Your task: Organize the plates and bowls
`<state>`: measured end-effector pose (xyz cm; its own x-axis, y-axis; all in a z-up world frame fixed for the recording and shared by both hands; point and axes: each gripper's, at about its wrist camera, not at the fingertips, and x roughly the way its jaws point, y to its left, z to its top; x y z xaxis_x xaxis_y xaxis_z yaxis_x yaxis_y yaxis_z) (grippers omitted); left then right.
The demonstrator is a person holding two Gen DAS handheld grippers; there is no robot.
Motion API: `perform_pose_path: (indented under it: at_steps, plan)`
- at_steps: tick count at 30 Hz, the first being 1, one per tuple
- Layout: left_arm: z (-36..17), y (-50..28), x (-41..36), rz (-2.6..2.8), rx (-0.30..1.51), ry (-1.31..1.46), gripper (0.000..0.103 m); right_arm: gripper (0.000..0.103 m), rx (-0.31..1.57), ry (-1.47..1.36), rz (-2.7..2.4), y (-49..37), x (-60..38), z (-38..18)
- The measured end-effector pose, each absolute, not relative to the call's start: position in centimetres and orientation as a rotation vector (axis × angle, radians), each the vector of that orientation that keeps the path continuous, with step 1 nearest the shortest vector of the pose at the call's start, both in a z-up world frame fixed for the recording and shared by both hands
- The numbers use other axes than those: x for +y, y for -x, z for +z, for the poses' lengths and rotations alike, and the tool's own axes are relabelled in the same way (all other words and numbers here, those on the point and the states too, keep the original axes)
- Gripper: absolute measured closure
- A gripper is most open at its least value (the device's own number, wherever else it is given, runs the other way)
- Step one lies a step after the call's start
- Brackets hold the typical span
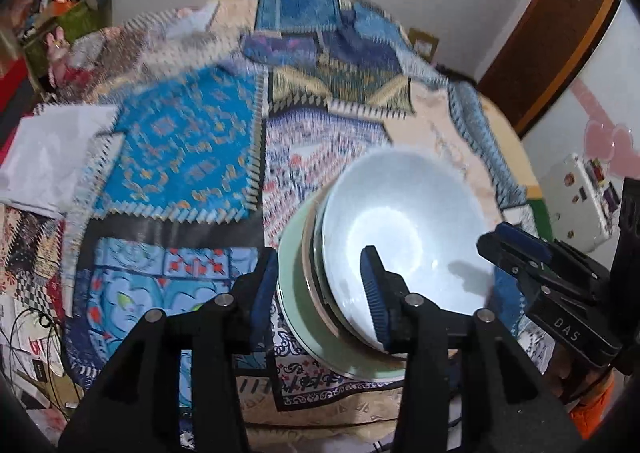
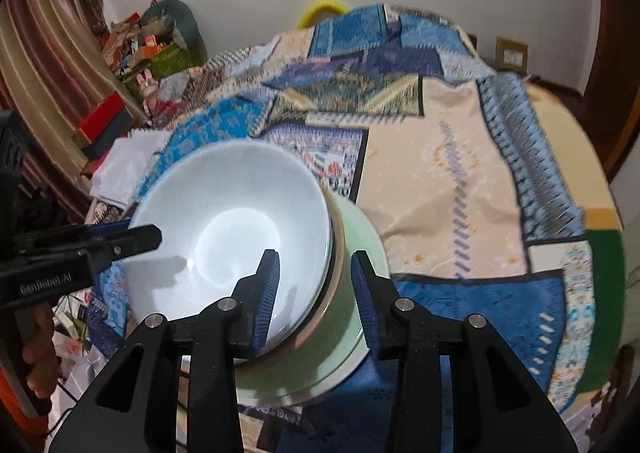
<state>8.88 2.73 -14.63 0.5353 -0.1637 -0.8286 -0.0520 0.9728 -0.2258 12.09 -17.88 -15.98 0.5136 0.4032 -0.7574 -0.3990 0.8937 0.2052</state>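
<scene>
Stack [image 1: 320, 293]: white bowl [image 2: 224, 237] on green plates [image 2: 360, 253], on the quilted bench [image 2: 440, 181]. My left tongs [image 1: 318, 289] and right tongs [image 2: 314, 293] straddle opposite rims, one jaw inside the bowl, one outside the plates. Pads look slightly clear; released.

One white bowl [image 1: 404, 229], one green plate [image 1: 298, 305], two claws, one patchwork cloth [image 1: 180, 149].

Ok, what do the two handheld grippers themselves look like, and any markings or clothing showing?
Both are black plastic with two fingers, ribbed blue pads and round silver pins. The right gripper reads "DAS" on its side; the left gripper reads "GenRobot.AI". An orange sleeve shows at the right hand's wrist.
</scene>
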Motion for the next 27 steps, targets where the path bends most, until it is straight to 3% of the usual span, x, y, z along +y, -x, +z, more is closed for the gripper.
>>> perform_pose_path:
  at_steps: [8, 10, 14, 16, 22, 27]
  plan:
    - [-6.5, -4.6, 1.9, -0.073, 0.758, 0.195, 0.05, 0.063, 0.694, -0.016, 0.51, -8.6, -19.1, -8.9]
    - [-4.5, -3.2, 1.6, -0.069, 0.678, 0.179, 0.042, 0.059, 0.626, -0.02, 0.521, -7.3, -19.5, -7.0]
    - [-1.2, -0.4, 0.9, -0.059, 0.537, 0.144, 0.04, 0.053, 0.496, -0.019, 0.532, -5.1, -19.9, -3.8]
    - [-0.2, 0.7, 0.8, -0.063, 0.491, 0.141, 0.027, 0.051, 0.458, -0.022, 0.538, -4.2, -20.0, -2.9]
    - [2.1, 3.7, 0.2, -0.05, 0.356, 0.098, 0.005, 0.032, 0.356, -0.014, 0.539, -2.1, -20.0, -1.2]
    - [2.9, 5.1, -0.3, -0.033, 0.302, 0.076, 0.0, 0.013, 0.312, -0.027, 0.529, -1.4, -20.1, -0.7]
